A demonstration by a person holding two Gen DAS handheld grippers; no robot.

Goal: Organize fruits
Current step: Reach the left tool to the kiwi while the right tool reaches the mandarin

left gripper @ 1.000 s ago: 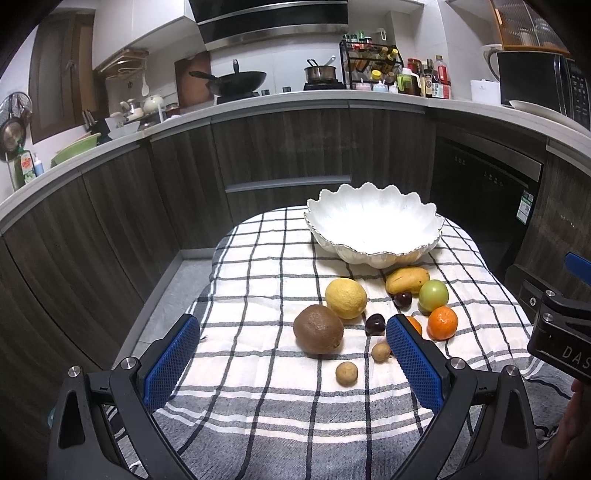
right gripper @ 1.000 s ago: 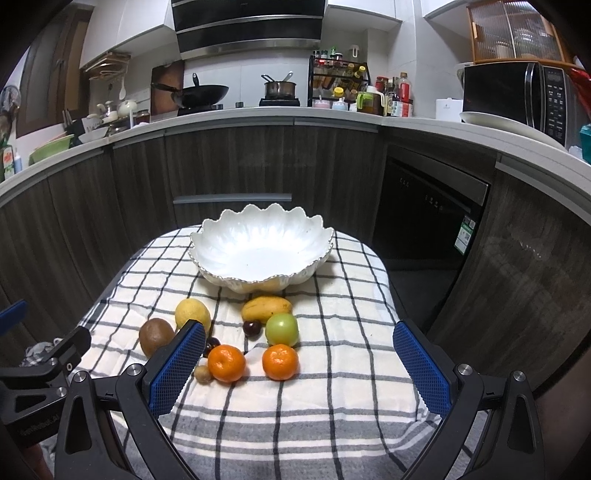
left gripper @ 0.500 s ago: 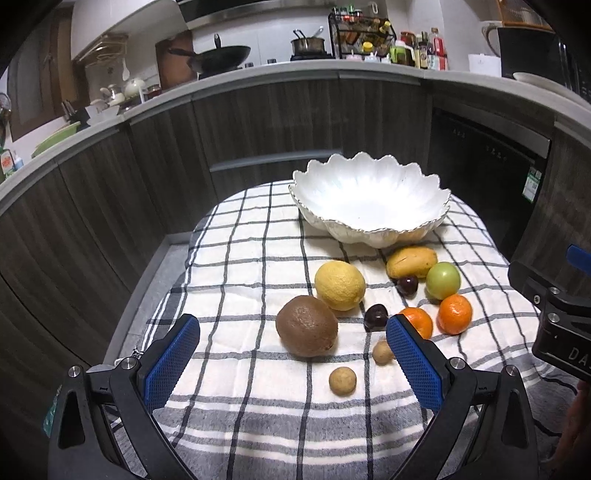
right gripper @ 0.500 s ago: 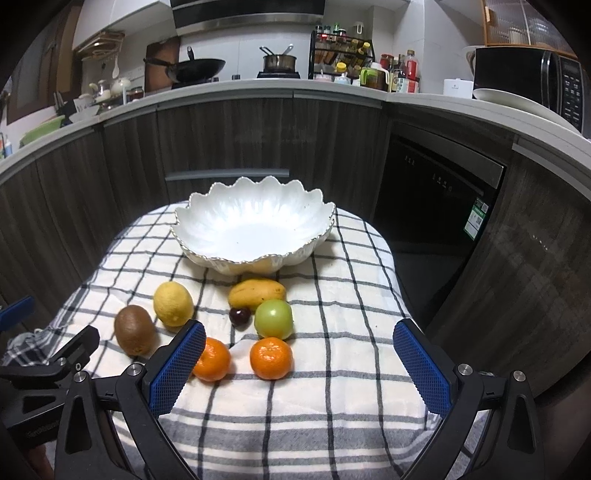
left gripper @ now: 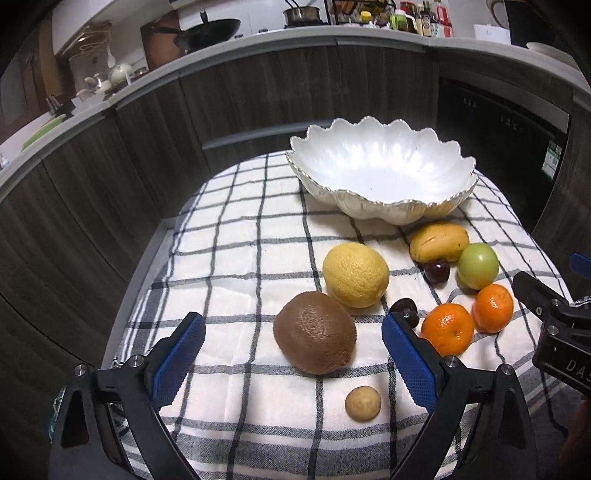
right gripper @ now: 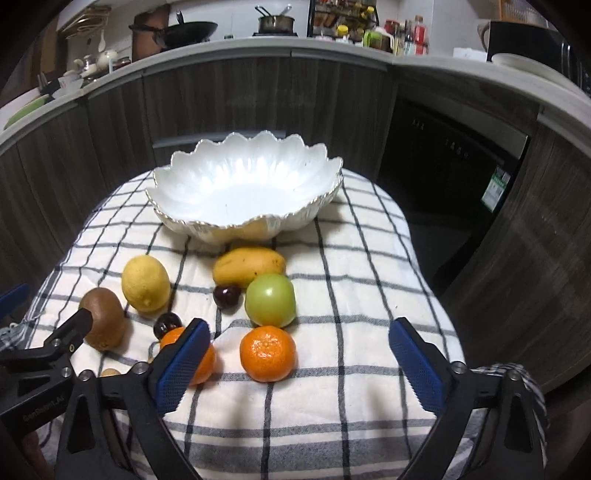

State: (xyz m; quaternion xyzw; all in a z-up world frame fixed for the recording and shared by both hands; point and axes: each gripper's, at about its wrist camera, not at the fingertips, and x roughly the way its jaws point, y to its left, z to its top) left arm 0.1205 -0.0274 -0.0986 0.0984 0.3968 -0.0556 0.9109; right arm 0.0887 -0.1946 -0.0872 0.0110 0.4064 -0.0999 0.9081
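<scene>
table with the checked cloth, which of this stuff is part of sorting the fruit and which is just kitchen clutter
For the job:
white scalloped bowl
kiwi
lemon
mango
green fruit
two mandarins
two dark cherries
small tan fruit

Just lying about:
wok
saucepan
bottle rack

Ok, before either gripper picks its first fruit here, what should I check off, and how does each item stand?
1. Left gripper open: ok, jaws wide, nothing held.
2. Right gripper open: ok, nothing held.
3. Kiwi lined up between the left fingers: ok, though the lemon sits close behind it.
4. Tangerine between the right fingers: ok, but a second tangerine is half hidden behind the left finger; contact cannot tell.
5. Bowl ready to receive: ok, nothing in it, upright on the cloth.
6. Grippers apart from each other: ok.
</scene>
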